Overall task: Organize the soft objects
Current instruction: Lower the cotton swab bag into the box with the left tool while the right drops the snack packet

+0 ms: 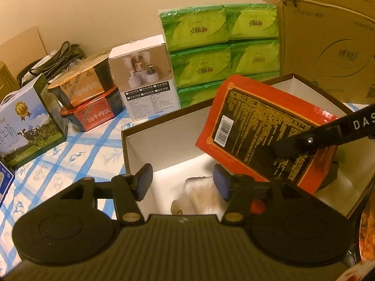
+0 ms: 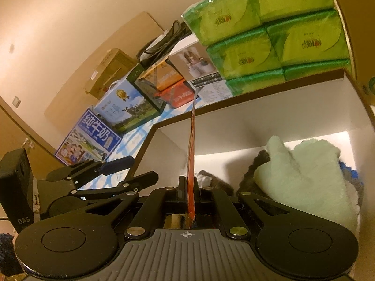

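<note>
**Claws over the box, red packet held up on edge**

Left claw [image 1: 182, 182] hanging above the open box [image 1: 164, 126], jaws spread, nothing between the blue pads [image 1: 221, 185]. Directly beneath, on the white box floor, a pale furry soft item [image 1: 199, 194]. Right claw [image 2: 189, 187] pressed together, pinching a flat red packet [image 2: 191, 154] by its lower edge; seen edge-on from the right wrist, standing almost upright over the box interior. From the left wrist, same packet [image 1: 264, 131] tilted over the right half of the box, black panel with gold print and a barcode facing the camera, black finger of the right claw [image 1: 311, 138] laid across it. Inside the box on the right side, a mint-green fluffy item [image 2: 302, 171] resting against dark grey soft pieces [image 2: 253, 164], a bit of blue [image 2: 349, 171] just behind. Beyond the box on the blue-checked desk [image 1: 70, 159]: stacked green tissue packs [image 1: 222, 46], a white product carton [image 1: 145, 79], two stacked meal tubs [image 1: 89, 96], a milk carton [image 1: 28, 126], a big cardboard box [image 1: 328, 35] at far right.
</note>
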Tool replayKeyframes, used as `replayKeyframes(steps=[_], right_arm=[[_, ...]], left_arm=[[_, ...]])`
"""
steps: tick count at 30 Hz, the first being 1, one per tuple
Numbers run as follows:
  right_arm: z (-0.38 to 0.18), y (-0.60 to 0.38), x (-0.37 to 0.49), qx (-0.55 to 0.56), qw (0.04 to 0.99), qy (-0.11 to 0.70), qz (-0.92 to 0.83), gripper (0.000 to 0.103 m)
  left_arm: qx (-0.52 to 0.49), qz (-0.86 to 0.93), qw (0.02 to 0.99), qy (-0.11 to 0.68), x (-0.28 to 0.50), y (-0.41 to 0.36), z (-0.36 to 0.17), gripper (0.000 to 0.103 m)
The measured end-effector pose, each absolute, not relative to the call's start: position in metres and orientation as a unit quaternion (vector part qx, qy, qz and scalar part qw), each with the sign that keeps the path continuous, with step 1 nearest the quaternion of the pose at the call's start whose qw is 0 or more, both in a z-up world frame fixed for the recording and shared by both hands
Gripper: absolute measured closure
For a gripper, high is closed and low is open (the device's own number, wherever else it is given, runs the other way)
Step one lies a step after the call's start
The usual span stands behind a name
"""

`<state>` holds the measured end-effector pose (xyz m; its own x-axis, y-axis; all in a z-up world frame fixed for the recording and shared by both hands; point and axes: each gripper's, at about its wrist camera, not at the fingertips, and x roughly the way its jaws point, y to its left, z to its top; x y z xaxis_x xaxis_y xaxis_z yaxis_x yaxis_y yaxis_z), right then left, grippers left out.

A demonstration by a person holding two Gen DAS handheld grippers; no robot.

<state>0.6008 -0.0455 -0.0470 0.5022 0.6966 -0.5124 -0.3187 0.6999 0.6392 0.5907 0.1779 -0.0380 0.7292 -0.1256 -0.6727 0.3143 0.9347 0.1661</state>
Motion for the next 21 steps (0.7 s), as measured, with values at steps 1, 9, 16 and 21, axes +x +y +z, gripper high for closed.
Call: replayKeyframes(steps=[1,9,16,21], right_arm=[[-0.047,-0.045,0.602,0.241,0.833,0.395,0.304,0.101],[-0.048,-0.038,0.609,0.241,0.836,0.393,0.297,0.1],[-0.05,-0.039,0.611,0.225,0.849,0.391,0.276,0.03],[-0.053,-0.044,0.612,0.206,0.85,0.407,0.266,0.03]], left_arm=[[0.136,-0.119,0.92,0.348,0.59,0.178,-0.039,0.049],[0.131,-0.117,0.92,0.35,0.588,0.183,-0.042,0.047],[0.128,-0.114,0.92,0.352,0.585,0.186,-0.045,0.046],[0.123,-0.11,0.921,0.353,0.584,0.188,-0.044,0.046]])
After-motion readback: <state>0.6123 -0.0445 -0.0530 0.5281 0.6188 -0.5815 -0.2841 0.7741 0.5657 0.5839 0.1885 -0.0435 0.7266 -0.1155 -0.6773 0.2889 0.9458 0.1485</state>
